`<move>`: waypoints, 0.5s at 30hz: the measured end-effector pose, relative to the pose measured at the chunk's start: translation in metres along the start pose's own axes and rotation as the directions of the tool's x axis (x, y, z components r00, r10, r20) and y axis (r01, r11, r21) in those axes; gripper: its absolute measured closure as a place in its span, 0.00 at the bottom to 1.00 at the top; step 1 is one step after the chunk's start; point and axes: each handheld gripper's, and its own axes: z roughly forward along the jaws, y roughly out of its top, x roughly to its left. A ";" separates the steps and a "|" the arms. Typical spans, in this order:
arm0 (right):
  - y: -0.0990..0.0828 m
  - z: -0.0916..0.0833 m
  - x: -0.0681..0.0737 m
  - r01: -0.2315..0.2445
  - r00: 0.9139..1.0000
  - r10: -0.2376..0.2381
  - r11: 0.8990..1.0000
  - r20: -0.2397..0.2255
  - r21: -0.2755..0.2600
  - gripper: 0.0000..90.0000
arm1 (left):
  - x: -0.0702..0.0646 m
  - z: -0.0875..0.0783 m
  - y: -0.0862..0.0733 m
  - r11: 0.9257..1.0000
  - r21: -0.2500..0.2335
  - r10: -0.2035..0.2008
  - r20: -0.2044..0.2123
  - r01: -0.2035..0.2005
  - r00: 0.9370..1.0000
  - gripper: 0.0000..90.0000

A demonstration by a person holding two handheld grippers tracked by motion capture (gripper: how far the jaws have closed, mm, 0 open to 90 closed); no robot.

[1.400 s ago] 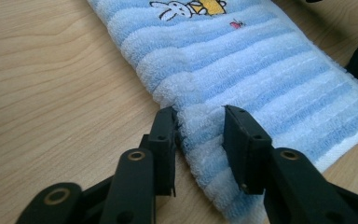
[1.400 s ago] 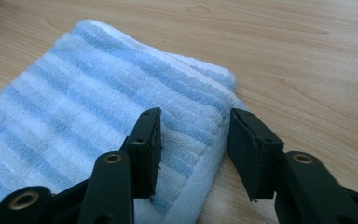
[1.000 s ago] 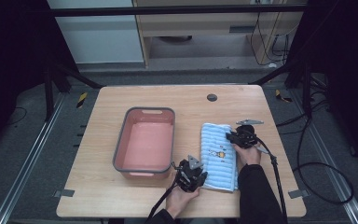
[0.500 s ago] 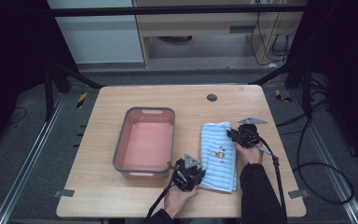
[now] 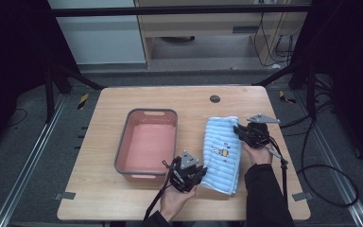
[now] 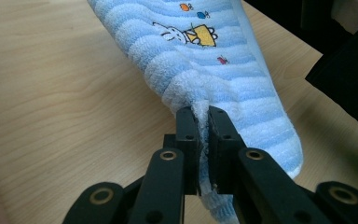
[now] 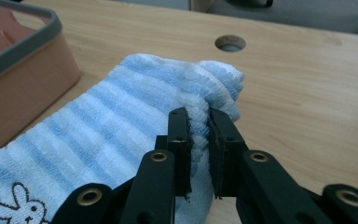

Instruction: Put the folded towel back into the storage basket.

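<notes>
High view. Item one: wooden table (image 5: 123, 198), with a round hole (image 5: 214, 99) toward 12 o'clock. Item two: pink tub (image 5: 169, 115) with grey rim, at 9 o'clock of the table's middle, nothing visible inside. Item three: folded blue striped towel (image 5: 223, 142), just at 3 o'clock of the tub, apart from it. Left gripper (image 5: 199, 172) is at the towel's 7 o'clock corner; right gripper (image 5: 239, 130) is at its 2 o'clock edge. Holding two opposite ends likely serves to lift the cloth evenly, probably toward the tub.

Left gripper view. Left gripper (image 6: 203, 122), jaws clamped tight on a pinched ridge of the towel (image 6: 223, 79), some cloth poking out beneath the jaws at 6 o'clock. The fabric rises toward 12 o'clock and looks drawn up off the table (image 6: 65, 107) near the grip. Printed on the towel: a small white rabbit (image 6: 167, 31) beside a yellow shape, with small coloured marks; no lettering can be read.

Right gripper view. Right gripper (image 7: 199, 123), jaws likewise closed on a fold of towel (image 7: 121, 126) near its rolled end. Tub wall (image 7: 23, 88) stands at 10 o'clock, table hole (image 7: 230, 43) at 12 o'clock. A rabbit outline (image 7: 18, 205) shows at 7 o'clock. No brand, label or legible writing anywhere.
</notes>
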 end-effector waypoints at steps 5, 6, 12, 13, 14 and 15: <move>0.013 -0.008 0.012 0.023 1.000 -0.023 0.999 -0.005 -0.030 0.89 | 0.002 -0.013 0.008 1.000 0.005 0.015 0.004 -0.015 1.000 0.94; 0.016 -0.010 0.015 0.026 1.000 -0.026 0.999 -0.007 -0.037 0.89 | 0.003 -0.017 0.010 1.000 0.003 0.019 0.006 -0.019 1.000 0.94; 0.032 -0.017 0.027 0.039 0.999 -0.040 0.997 -0.003 -0.065 0.89 | 0.006 -0.035 0.019 0.999 -0.019 0.036 -0.002 -0.036 0.999 0.94; 0.035 -0.018 0.029 0.043 0.999 -0.043 0.997 -0.005 -0.069 0.89 | 0.006 -0.039 0.021 0.999 -0.024 0.041 -0.005 -0.041 0.999 0.94; 0.039 -0.019 0.031 0.041 0.999 -0.042 0.996 -0.006 -0.077 0.89 | 0.007 -0.042 0.021 0.999 -0.028 0.041 -0.006 -0.041 0.999 0.94; 0.041 -0.020 0.032 0.043 0.999 -0.044 0.996 -0.006 -0.080 0.89 | 0.007 -0.045 0.023 0.999 -0.030 0.041 -0.006 -0.041 0.999 0.94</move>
